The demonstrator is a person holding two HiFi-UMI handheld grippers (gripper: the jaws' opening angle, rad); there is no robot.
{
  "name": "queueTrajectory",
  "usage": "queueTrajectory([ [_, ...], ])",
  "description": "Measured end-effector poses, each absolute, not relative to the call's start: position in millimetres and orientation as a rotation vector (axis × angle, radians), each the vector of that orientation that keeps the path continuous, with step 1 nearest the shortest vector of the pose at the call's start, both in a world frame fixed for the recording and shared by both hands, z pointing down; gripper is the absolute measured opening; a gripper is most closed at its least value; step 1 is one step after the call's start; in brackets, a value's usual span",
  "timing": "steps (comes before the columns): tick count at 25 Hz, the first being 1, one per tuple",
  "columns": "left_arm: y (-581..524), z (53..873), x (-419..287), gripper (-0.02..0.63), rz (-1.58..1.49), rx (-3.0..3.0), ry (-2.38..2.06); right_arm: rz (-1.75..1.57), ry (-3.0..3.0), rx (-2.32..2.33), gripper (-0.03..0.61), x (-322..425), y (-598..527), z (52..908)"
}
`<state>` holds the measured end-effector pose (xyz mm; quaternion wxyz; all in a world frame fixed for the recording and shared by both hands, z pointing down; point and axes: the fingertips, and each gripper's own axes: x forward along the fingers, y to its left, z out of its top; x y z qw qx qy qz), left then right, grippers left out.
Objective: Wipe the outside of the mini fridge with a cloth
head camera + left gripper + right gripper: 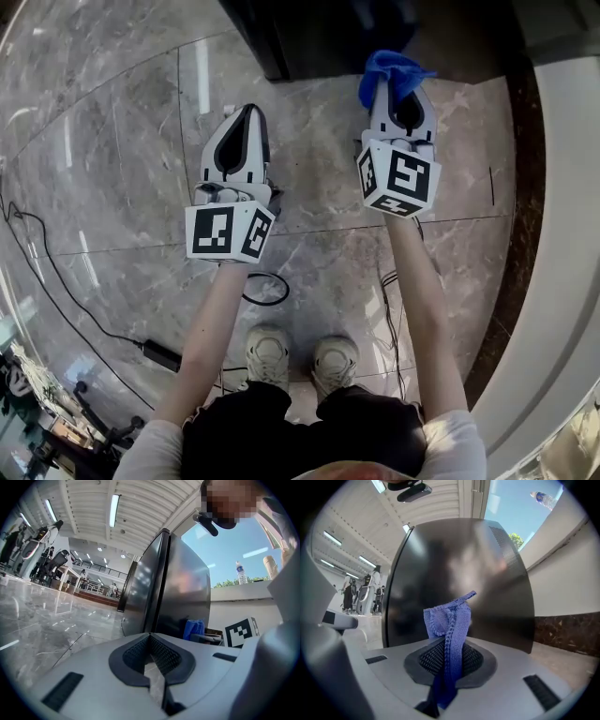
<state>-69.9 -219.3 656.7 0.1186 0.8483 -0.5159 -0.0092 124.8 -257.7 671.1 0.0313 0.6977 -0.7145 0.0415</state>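
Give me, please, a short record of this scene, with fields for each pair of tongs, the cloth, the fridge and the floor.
Left tongs: shut, holding nothing
Right tongs: shut on the blue cloth
Cloth shape: knitted, bunched, sticking out past the tips
Mini fridge: dark, glossy, standing ahead of both tongs
Cloth to fridge: close, but contact cannot be told
Floor: grey marble tiles, with cables lying on it

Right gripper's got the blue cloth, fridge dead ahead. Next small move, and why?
Probably ease the right gripper forward until the blue cloth presses on the mini fridge. Its jaws are shut on the cloth, and the dark panel fills its view, yet the cloth seems short of it.
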Motion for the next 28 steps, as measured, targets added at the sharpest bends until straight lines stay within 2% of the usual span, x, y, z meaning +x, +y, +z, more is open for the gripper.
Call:
queueTrajectory([
  [7,-216,657,-54,0.005,-0.016,2.502,-1.478,0.121,-1.939,2.363,0.067,229,-253,674],
  [12,-214,658,-48,0.005,-0.003,2.503,-1.475,0.104,-1.826,2.420,0.067,272,-251,676],
  [28,-212,652,-30,0.005,-0.005,2.534,-1.448,0.216,-1.651,2.548,0.067,342,-246,682],
])
